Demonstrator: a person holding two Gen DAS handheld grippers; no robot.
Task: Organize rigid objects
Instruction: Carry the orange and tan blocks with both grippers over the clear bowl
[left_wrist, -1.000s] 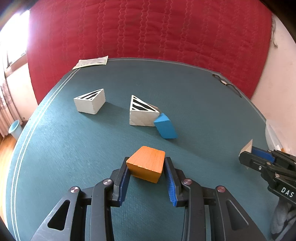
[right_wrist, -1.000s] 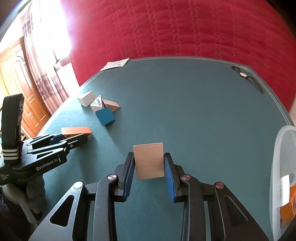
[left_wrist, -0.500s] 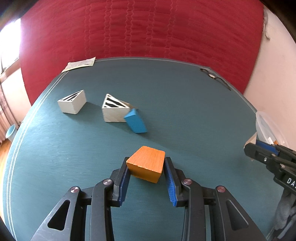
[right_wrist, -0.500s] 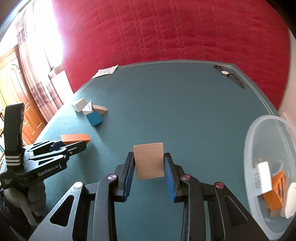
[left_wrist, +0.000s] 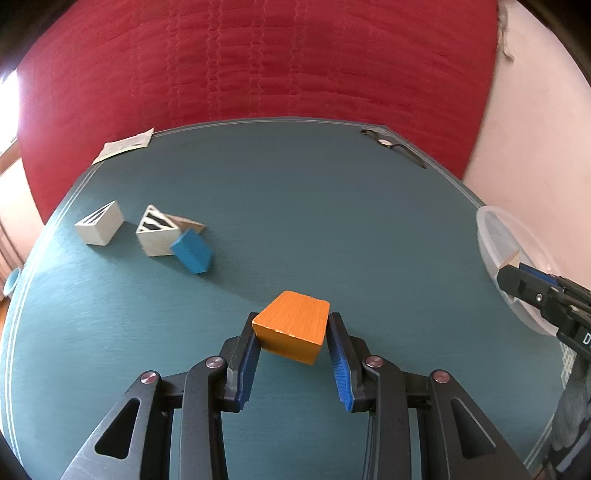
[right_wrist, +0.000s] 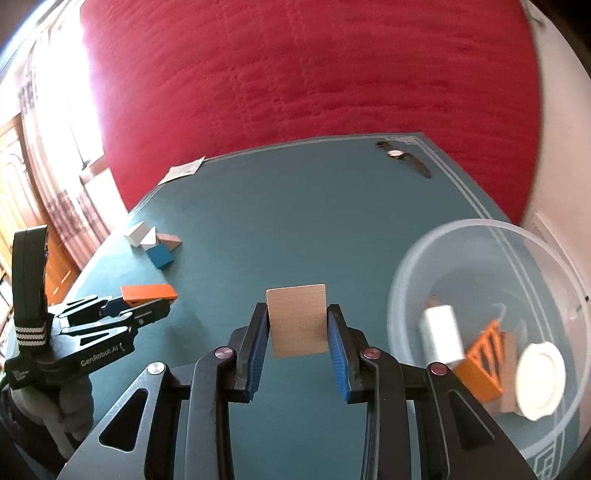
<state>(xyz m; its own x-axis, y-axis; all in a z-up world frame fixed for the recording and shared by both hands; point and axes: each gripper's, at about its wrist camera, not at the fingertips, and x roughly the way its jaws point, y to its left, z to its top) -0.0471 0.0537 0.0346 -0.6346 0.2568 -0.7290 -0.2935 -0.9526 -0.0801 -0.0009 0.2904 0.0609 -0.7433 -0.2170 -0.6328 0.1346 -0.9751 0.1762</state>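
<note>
My left gripper (left_wrist: 293, 332) is shut on an orange wooden block (left_wrist: 293, 326) and holds it above the teal table (left_wrist: 332, 221). My right gripper (right_wrist: 297, 325) is shut on a plain wooden block (right_wrist: 297, 325) held upright, just left of a clear plastic bowl (right_wrist: 480, 240). The bowl holds a white block (right_wrist: 441, 334), an orange striped wedge (right_wrist: 484, 365) and a white round piece (right_wrist: 539, 380). On the table's left lie two white striped wedges (left_wrist: 99, 223) (left_wrist: 157, 234), a blue block (left_wrist: 192, 251) and a tan wedge (left_wrist: 188, 225).
A wristwatch (left_wrist: 391, 146) lies at the table's far right edge and a paper slip (left_wrist: 123, 146) at the far left edge. A red quilted wall (left_wrist: 258, 66) stands behind. The left gripper with its orange block shows in the right wrist view (right_wrist: 147, 295).
Both grippers have swung to the right with their blocks still held. The clear bowl has come fully into the right wrist view, and the loose blocks have slid to the left.
</note>
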